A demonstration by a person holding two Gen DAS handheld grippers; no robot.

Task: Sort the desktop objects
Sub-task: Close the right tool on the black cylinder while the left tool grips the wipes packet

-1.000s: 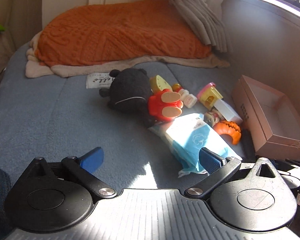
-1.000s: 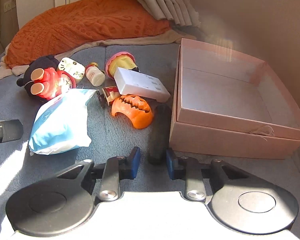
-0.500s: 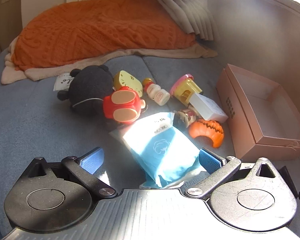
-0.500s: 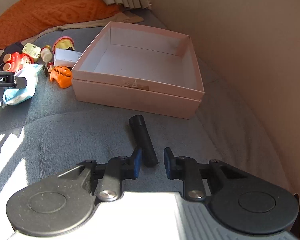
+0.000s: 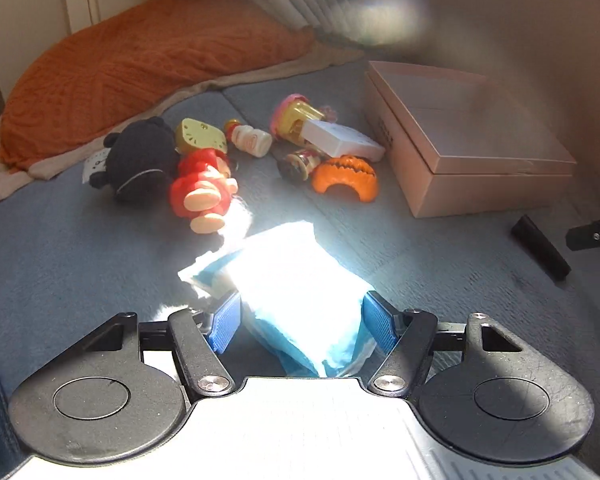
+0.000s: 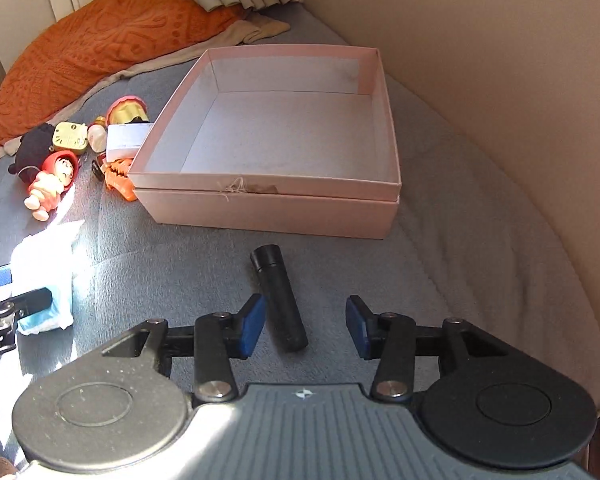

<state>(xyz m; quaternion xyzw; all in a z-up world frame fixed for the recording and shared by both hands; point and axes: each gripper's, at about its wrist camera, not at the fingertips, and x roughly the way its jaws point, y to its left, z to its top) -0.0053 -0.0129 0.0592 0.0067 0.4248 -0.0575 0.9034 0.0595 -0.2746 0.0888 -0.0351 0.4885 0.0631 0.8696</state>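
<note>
A blue and white tissue pack [image 5: 300, 292] lies on the grey-blue cushion, in bright sun. My left gripper [image 5: 303, 326] is closing on it, and both blue pads touch its sides. A black cylinder [image 6: 278, 300] lies loose on the cushion in front of the pink box [image 6: 268, 184]. My right gripper [image 6: 306, 325] is opening around the cylinder, which rests close to the left pad without being pressed. The left wrist view shows the cylinder [image 5: 540, 248] at the far right. The box [image 5: 480, 184] holds nothing.
Left of the box lie a red figure [image 5: 202, 192], a black plush [image 5: 140, 164], a yellow clock [image 5: 198, 136], a small bottle [image 5: 250, 140], a white packet [image 5: 340, 140] and an orange pumpkin piece [image 5: 346, 178]. An orange blanket [image 5: 140, 52] lies behind. A beige wall [image 6: 500, 80] curves along the right.
My left gripper moved onto the tissue pack and its jaws narrowed around it. My right gripper carried the black cylinder in front of the box, set it down and spread its jaws.
</note>
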